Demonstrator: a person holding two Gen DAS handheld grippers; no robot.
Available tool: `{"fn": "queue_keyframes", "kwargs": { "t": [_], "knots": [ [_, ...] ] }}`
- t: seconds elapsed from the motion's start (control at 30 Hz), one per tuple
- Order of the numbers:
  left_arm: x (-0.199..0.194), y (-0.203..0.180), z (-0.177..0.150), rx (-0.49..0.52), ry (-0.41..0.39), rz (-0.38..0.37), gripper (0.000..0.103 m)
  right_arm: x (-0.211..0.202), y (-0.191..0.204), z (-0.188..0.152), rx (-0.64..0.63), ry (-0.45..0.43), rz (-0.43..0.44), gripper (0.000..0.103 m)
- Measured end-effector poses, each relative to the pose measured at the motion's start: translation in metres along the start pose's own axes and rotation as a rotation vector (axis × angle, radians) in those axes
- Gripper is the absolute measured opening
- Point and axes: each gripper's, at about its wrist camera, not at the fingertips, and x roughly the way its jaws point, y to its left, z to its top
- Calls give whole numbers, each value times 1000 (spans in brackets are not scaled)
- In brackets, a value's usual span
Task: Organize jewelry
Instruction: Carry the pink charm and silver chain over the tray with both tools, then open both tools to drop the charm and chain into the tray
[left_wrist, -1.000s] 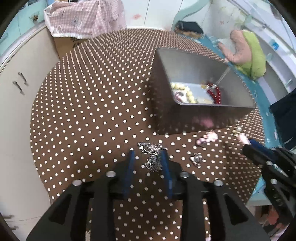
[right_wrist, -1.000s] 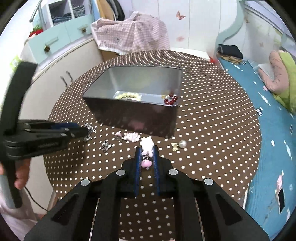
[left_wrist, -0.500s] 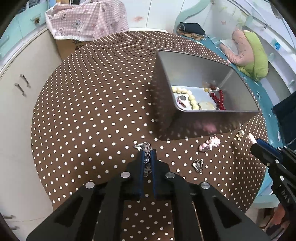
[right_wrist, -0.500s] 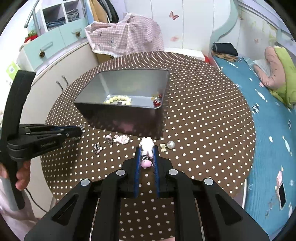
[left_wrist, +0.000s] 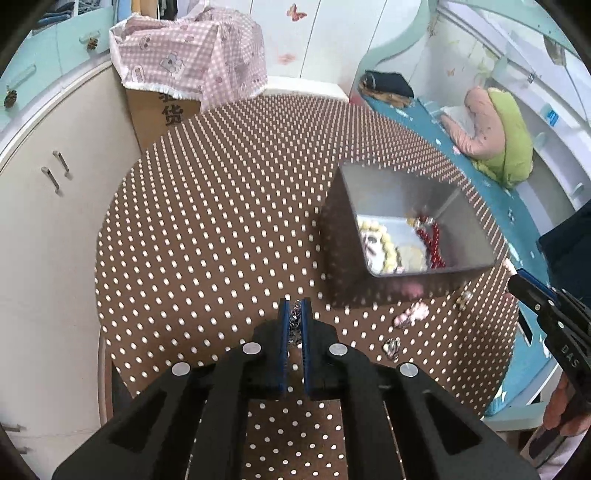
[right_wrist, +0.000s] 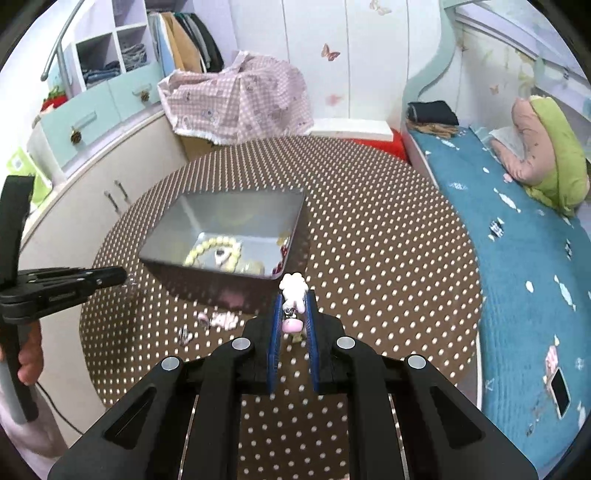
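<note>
My left gripper (left_wrist: 294, 306) is shut on a silver chain bracelet (left_wrist: 294, 325) and holds it above the dotted table, left of the grey metal tin (left_wrist: 476, 236). The tin holds a cream bead bracelet (left_wrist: 384, 243) and red beads (left_wrist: 432, 240). My right gripper (right_wrist: 292, 301) is shut on a pink and white charm (right_wrist: 291, 291), held just in front of the tin (right_wrist: 166, 236). On the table before the tin lie a pink hair clip (left_wrist: 412, 315), a small silver piece (left_wrist: 391, 347) and a pale earring (left_wrist: 464, 297).
The round brown polka-dot table (left_wrist: 207, 229) stands by beige cabinets (left_wrist: 48, 229). A box under pink checked cloth (left_wrist: 192, 62) is behind it. A blue bed (right_wrist: 517, 236) with a pillow lies to the right.
My left gripper closed on the silver chain and lifted it off the table. My right gripper rose with the pink charm and both views pulled back from the tin.
</note>
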Motion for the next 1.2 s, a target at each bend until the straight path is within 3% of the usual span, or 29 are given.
{"fn": "queue_keyframes", "kwargs": {
  "t": [0.23, 0.53, 0.83, 0.97, 1.0, 1.03, 1.07, 1.1, 1.2],
  "knots": [
    [-27, -6, 28, 13, -81, -38, 5, -6, 1, 23, 0, -52, 20, 13],
    [-44, -43, 59, 84, -147, -114, 5, 2, 9, 44, 10, -56, 75, 13],
    [-31, -60, 74, 99, -149, -172, 6, 6, 17, 55, 16, -57, 115, 15],
    [-26, -58, 73, 97, -138, -138, 8, 10, 13, 57, 42, -30, 104, 16],
    [-25, -57, 72, 95, -133, -138, 11, 12, 11, 57, 45, -26, 92, 19],
    [-24, -55, 71, 93, -130, -137, 22, 13, 10, 57, 46, -20, 82, 24],
    [-24, -54, 70, 91, -131, -133, 38, 14, 9, 56, 51, -10, 70, 44],
    [-24, -53, 69, 90, -136, -122, 45, 15, 7, 55, 64, -9, 53, 68],
    [-24, -50, 63, 89, -136, -110, 49, 11, 4, 52, 70, -36, 41, 72]
  ]
}}
